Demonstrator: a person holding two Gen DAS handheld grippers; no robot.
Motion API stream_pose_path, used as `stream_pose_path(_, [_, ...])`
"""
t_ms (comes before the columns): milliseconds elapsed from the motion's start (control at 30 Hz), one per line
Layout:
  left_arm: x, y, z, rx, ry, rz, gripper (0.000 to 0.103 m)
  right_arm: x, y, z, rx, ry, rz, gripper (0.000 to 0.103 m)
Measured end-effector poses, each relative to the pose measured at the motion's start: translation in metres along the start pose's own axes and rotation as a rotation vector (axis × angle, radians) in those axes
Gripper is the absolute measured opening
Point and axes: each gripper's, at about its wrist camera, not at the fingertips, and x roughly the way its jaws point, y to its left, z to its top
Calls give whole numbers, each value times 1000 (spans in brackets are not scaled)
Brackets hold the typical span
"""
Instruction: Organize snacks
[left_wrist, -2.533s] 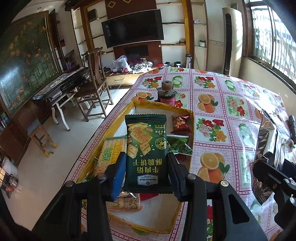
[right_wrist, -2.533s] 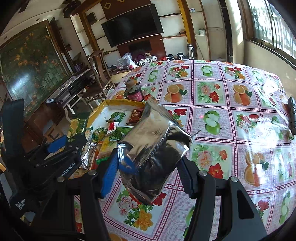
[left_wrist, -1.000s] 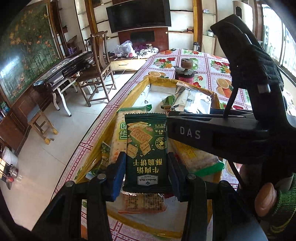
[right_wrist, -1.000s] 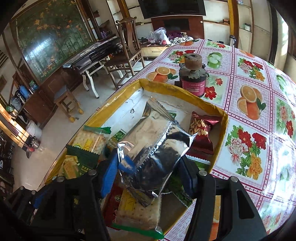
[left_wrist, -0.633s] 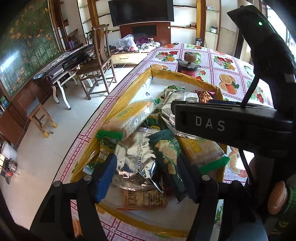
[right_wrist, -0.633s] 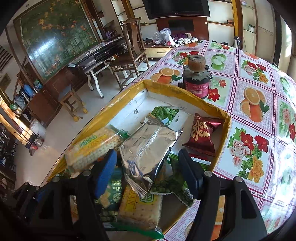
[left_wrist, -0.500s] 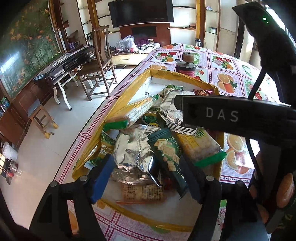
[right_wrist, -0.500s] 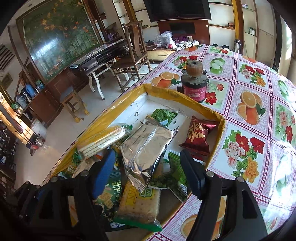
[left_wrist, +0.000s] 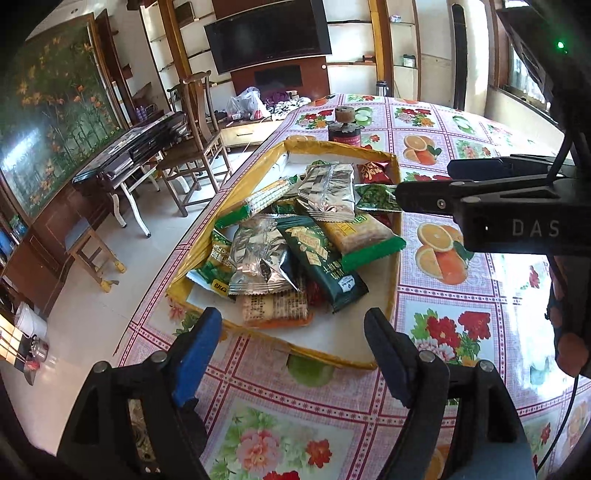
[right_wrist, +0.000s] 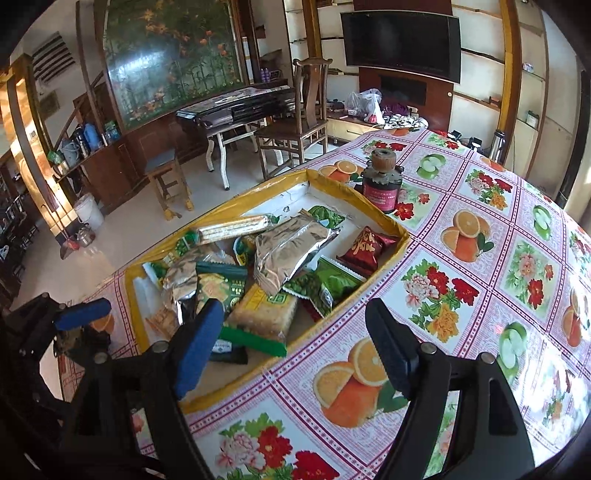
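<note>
Two handheld grippers hover over a table covered in a fruit-and-flower oilcloth (left_wrist: 436, 325). The left gripper (left_wrist: 291, 332), low in the left wrist view, has its jaws opening with nothing between them. The right gripper (right_wrist: 293, 326), low in the right wrist view, is likewise opening and empty. The snacks sit heaped in a yellow-rimmed tray (left_wrist: 394, 266) at the centre of the frame: a dark green cracker packet (left_wrist: 321, 258) lies across the pile, a silver foil pouch (right_wrist: 288, 251) rests on top toward the far end, and a small red packet (right_wrist: 365, 246) lies in the far right corner. A dark jar (right_wrist: 382, 181) stands just beyond the tray. Both releases look finished, so the sound move is probably to lift clear without snagging wrappers, then look for any packet left outside the tray; none shows on the visible cloth
</note>
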Motion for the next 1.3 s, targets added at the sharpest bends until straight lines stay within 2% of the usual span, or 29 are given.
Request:
stream_pose_path(167, [-16, -5, -8, 37, -23, 30, 82, -11, 0, -19, -74, 29, 35, 82])
stream_pose_path(367, [-30, -13, -19, 97, -61, 128, 84, -17, 12, -41, -173, 40, 78, 83])
stream_pose_path(567, [-43, -3, -27, 55, -81, 41, 84, -23, 28, -50, -251, 29, 89, 83])
stream_pose_path(800, [-47, -3, -35, 59, -88, 55, 85, -32, 43, -60, -342, 25, 89, 83])
stream_pose_path(1300, [-57, 3, -42, 45, -100, 38, 87, -40, 56, -64, -398, 28, 82, 83])
